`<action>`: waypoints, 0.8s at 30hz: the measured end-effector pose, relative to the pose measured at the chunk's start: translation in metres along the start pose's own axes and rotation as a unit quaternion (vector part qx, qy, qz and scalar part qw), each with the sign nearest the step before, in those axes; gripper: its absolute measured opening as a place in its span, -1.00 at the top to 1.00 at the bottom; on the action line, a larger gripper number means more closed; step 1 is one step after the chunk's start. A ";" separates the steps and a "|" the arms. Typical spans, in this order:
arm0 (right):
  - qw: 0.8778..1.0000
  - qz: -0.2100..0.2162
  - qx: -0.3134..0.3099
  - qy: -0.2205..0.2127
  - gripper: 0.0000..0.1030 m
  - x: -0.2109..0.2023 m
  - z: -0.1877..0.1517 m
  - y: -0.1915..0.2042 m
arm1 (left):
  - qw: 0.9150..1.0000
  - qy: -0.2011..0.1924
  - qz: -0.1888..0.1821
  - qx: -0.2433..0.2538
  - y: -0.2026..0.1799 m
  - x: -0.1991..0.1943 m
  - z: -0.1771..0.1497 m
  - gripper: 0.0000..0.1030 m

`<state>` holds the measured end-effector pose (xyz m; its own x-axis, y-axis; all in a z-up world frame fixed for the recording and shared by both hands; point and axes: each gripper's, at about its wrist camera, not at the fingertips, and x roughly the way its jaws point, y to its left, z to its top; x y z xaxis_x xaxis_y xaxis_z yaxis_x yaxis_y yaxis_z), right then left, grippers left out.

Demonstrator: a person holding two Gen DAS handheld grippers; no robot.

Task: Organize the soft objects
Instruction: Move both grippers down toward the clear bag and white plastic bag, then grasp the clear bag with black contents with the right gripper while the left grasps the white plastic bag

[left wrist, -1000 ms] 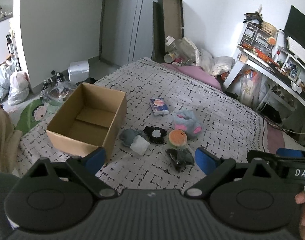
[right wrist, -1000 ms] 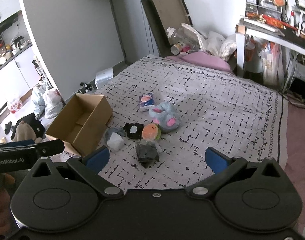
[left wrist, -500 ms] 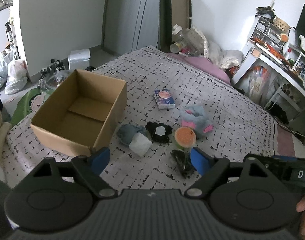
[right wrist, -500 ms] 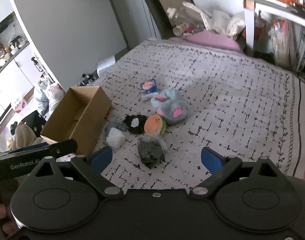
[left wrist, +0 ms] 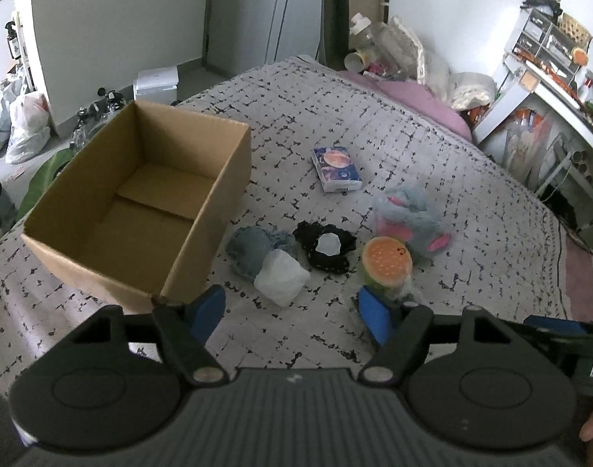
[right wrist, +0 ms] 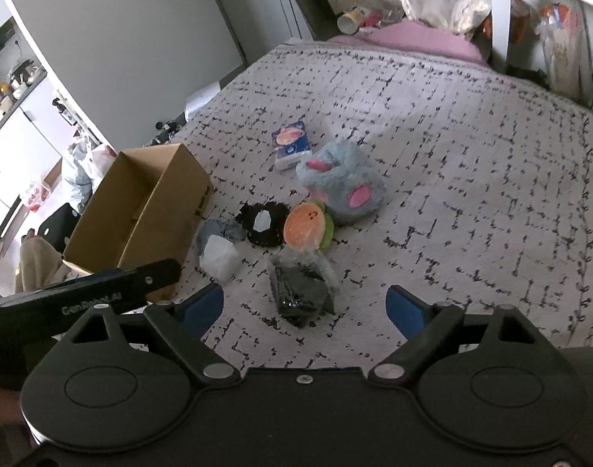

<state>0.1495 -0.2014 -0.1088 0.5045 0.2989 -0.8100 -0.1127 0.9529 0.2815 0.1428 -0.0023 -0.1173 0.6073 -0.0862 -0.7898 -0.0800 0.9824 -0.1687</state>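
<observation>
- Looking through the left wrist view, the cardboard box (left wrist: 141, 210) stands open and empty on the bed (left wrist: 432, 155), so no sorting shows as done.
- The left gripper (left wrist: 292, 311) has just been narrowing its fingers, which are spread with only bedspread between them; the white soft lump (left wrist: 283, 278) lies just ahead, touching the grey-blue knitted piece (left wrist: 250, 249).
- Beside those lie the black crocheted piece (left wrist: 327, 249), the orange round plush (left wrist: 386, 262), the blue-and-pink plush toy (left wrist: 413, 214) and, farther back, the tissue pack (left wrist: 337, 169).
- Turning to the right wrist view, the right gripper (right wrist: 304, 307) has also just been closing a little; its fingers are wide apart and pinch nothing, with the dark item in a clear bag (right wrist: 302, 288) lying between their tips, apparently untouched.
- By my reading, everything is left to do: each soft thing is outside the box, near its long side, and the first pick-ups look about to begin.
</observation>
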 end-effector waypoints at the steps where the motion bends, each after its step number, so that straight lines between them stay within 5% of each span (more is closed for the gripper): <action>1: 1.000 0.001 0.002 0.003 -0.73 0.004 0.000 0.000 | 1.000 0.002 0.002 0.003 0.000 0.004 0.000 -0.45; 24: 0.996 0.011 0.049 0.070 -0.53 0.079 0.007 -0.012 | 0.998 0.051 0.028 0.010 -0.005 0.072 0.008 -0.26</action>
<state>0.1963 -0.1896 -0.1724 0.3787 0.3297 -0.8648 -0.0353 0.9389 0.3425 0.1934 -0.0125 -0.1686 0.5184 -0.0464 -0.8539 -0.0952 0.9892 -0.1115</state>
